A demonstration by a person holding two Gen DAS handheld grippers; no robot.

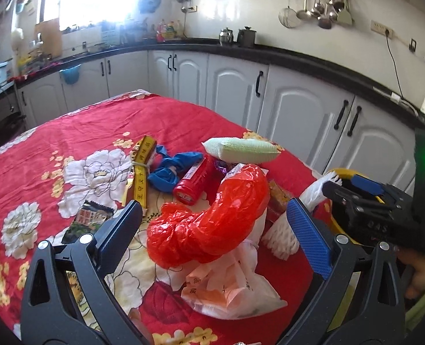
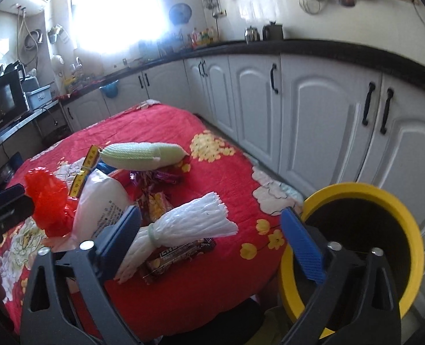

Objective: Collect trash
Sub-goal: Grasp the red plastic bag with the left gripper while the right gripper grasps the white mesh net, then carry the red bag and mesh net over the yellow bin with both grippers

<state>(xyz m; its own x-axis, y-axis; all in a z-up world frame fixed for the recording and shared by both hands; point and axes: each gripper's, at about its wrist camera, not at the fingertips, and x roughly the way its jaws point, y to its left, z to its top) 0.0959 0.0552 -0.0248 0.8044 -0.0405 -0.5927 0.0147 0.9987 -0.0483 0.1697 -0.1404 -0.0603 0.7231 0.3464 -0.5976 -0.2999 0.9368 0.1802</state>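
Observation:
Trash lies on a red flowered tablecloth (image 1: 68,132). A crumpled red plastic bag (image 1: 209,218) sits on a white plastic bag (image 1: 232,284), between the wide-open jaws of my left gripper (image 1: 215,221). Behind lie a red can (image 1: 193,181), blue gloves (image 1: 172,166), a yellow box (image 1: 142,166) and a green foam net (image 1: 241,149). My right gripper (image 2: 209,227) is open and empty over a white foam net bundle (image 2: 189,224) and a brown snack wrapper (image 2: 180,256). A yellow-rimmed bin (image 2: 385,201) stands at the table's right edge.
White cabinets (image 2: 313,115) run close along the table's far and right sides. A snack packet (image 1: 88,218) lies by my left finger. The right gripper's body (image 1: 385,210) shows at the right of the left wrist view. More wrappers (image 2: 154,201) lie mid-table.

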